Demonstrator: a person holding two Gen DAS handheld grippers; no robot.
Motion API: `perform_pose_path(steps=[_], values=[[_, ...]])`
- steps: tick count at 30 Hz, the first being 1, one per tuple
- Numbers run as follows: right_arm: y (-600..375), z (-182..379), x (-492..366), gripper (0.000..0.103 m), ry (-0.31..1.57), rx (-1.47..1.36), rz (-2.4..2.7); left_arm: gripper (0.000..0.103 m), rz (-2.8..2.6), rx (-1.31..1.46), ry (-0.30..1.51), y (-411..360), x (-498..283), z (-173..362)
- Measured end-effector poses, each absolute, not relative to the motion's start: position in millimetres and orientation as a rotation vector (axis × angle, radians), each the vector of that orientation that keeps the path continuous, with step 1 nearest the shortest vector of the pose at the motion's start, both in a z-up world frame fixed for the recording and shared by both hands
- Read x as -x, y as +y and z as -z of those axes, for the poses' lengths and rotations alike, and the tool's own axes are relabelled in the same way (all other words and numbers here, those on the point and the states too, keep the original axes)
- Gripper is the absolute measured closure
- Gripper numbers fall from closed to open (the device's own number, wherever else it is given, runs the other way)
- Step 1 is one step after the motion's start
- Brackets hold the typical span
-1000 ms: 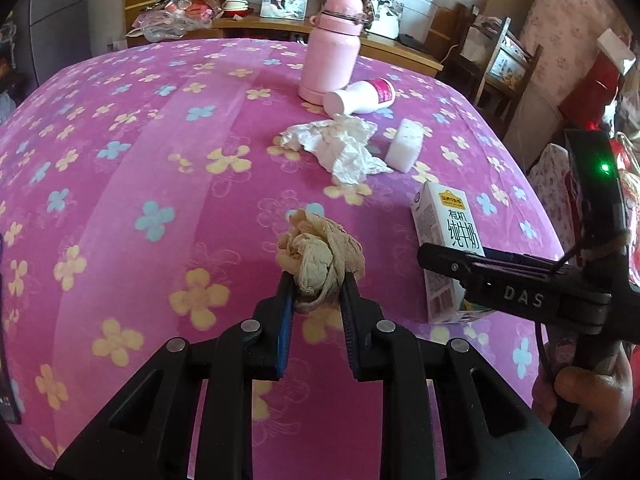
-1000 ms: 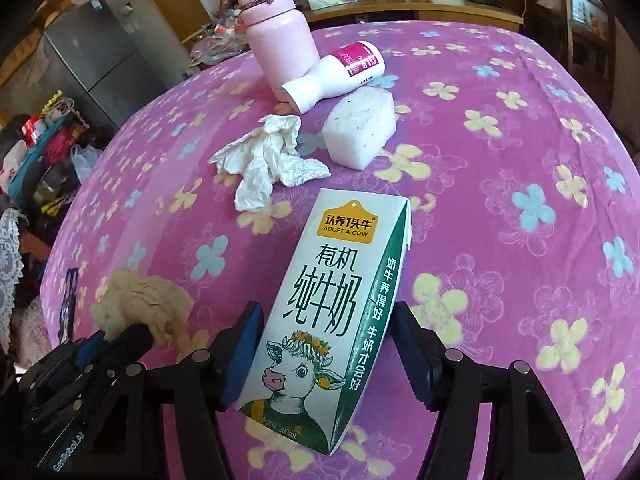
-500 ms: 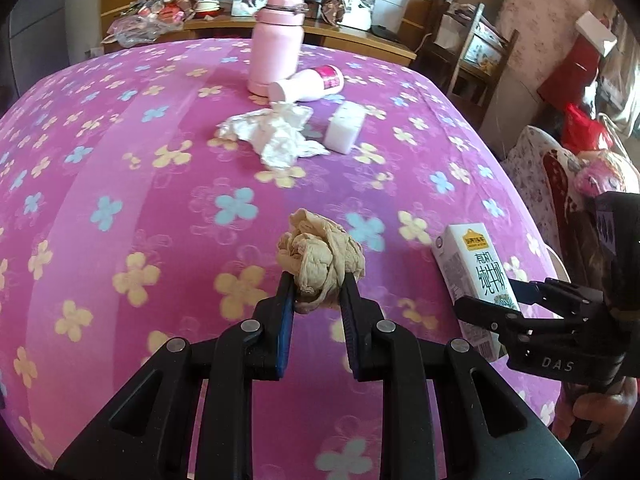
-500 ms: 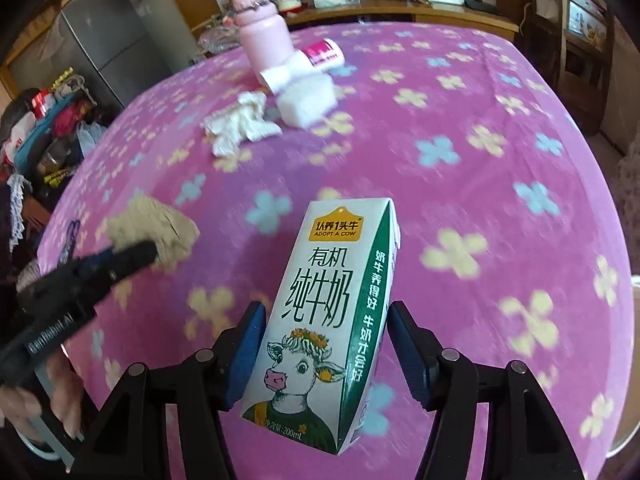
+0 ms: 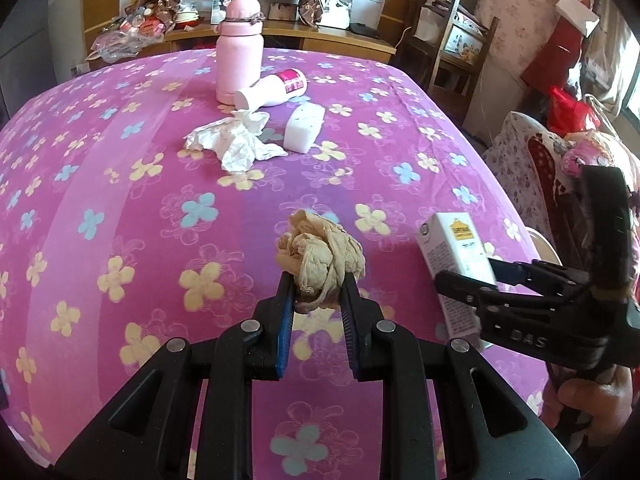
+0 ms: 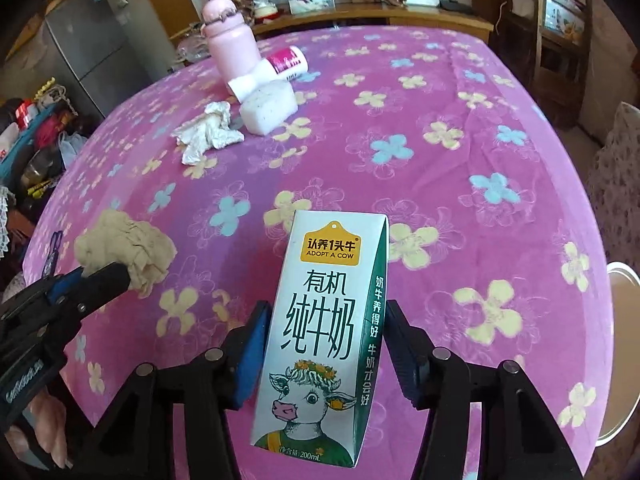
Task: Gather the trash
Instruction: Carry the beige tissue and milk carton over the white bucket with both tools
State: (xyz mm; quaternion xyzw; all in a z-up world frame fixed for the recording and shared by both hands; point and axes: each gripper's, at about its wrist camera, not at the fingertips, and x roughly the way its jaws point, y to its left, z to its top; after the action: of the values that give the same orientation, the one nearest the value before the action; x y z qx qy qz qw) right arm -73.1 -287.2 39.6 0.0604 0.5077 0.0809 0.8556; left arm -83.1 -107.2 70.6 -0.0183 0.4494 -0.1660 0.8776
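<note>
My left gripper (image 5: 316,292) is shut on a crumpled beige paper ball (image 5: 320,256) and holds it above the pink flowered tablecloth (image 5: 140,200). My right gripper (image 6: 324,320) is shut on a white and green milk carton (image 6: 320,332), held upright over the table's near right part. The carton (image 5: 456,256) and right gripper (image 5: 472,280) show at the right of the left wrist view. The paper ball (image 6: 124,252) and left gripper (image 6: 96,276) show at the left of the right wrist view. A crumpled white tissue (image 5: 240,140) lies further back on the table.
A pink flask (image 5: 239,64) stands at the back, a white bottle with a red label (image 5: 276,90) lies beside it, and a white sponge block (image 5: 304,128) is near the tissue. A white round rim (image 6: 624,360) sits beyond the table's right edge. Chairs and shelves stand behind.
Both grippers have drawn back toward the table's near edge with their loads still held. The tissue, sponge and bottles now look farther away.
</note>
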Motion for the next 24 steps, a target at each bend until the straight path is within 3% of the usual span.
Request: perform_pose_path(steps=[9, 24], values=[[-335, -70, 107, 0.049, 0.979, -0.178, -0.16, 0.083, 0.417, 0.004, 0.93, -152, 90, -79], [-447, -73, 156, 0.049, 0.936, -0.293, -0.002, 0.083, 0.575, -0.091, 0.926, -260, 107, -87]])
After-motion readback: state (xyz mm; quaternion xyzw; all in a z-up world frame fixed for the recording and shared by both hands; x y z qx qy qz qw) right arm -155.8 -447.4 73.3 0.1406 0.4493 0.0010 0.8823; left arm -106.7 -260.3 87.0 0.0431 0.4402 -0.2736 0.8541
